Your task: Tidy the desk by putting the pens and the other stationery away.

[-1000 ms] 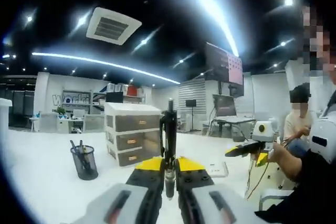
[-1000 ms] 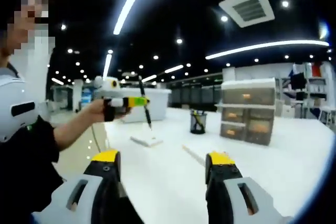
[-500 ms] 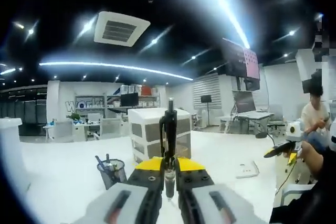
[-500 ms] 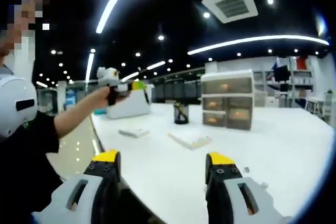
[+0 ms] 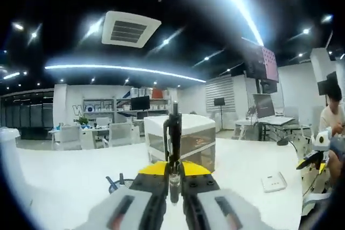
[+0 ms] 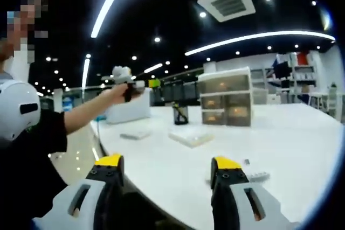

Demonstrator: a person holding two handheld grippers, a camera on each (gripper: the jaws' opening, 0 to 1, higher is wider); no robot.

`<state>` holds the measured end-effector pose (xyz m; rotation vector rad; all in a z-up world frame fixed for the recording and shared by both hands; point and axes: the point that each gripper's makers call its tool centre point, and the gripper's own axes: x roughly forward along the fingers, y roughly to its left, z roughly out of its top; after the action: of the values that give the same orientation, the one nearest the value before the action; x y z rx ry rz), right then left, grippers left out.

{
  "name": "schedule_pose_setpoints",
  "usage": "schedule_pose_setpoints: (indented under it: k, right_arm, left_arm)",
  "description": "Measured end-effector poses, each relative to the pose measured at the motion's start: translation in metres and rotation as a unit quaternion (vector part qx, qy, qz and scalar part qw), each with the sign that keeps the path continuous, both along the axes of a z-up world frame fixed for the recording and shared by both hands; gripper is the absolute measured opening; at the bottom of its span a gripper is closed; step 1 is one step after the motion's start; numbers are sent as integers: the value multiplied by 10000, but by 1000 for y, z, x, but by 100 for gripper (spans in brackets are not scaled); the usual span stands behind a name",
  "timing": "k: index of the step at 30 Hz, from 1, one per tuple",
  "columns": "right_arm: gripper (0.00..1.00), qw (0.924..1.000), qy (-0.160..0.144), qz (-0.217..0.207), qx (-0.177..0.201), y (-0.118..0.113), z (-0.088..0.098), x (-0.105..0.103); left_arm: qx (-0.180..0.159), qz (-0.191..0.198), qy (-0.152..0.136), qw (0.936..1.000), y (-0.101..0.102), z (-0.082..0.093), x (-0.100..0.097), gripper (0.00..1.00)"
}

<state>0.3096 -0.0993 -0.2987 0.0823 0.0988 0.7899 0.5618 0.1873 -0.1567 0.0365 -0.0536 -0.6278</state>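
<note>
The left gripper (image 5: 173, 179) pinches a black pen (image 5: 173, 138) upright above the mesh cup (image 5: 116, 183); the right gripper (image 6: 167, 173) is spread.

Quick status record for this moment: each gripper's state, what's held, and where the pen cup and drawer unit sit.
left gripper: shut on black pen, pen upright between the jaws
right gripper: open, holding nothing
pen cup: on the white desk, pens inside
drawer unit: on the desk, right of the pen cup in the right gripper view
flat white tray: on the desk, nearer than the cup
</note>
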Motion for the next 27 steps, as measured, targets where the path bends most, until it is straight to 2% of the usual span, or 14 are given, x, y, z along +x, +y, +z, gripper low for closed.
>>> schedule_pose_setpoints:
  k: [2, 7, 8, 15, 20, 24, 27]
  right_arm:
    - [62, 10000, 12, -15, -3, -2, -1, -1]
    - [62, 10000, 27, -57, 11, -5, -2, -2]
    - [62, 10000, 25, -76, 25, -7, -2, -3]
    - [62, 9999, 9, -159, 63, -16, 0, -7]
    - [61, 9997, 18, -213, 77, -20, -1, -7]
    - [61, 9997, 23, -222, 63, -21, -1, -7]
    - [61, 9997, 22, -226, 86, -21, -1, -6]
  left_arm:
    - [166, 63, -12, 9998, -4, -1, 7, 9]
    - [124, 113, 31, 9999, -9, 2, 21, 9]
    - [281, 283, 32, 9992, -5, 1, 34, 9]
    - [71, 634, 211, 9977, 11, -7, 66, 9]
    - [145, 877, 239, 9958, 16, -18, 80, 9]
    - [175, 894, 291, 9954, 10, -24, 86, 9]
    - [327, 933, 323, 9946, 4, -30, 91, 9]
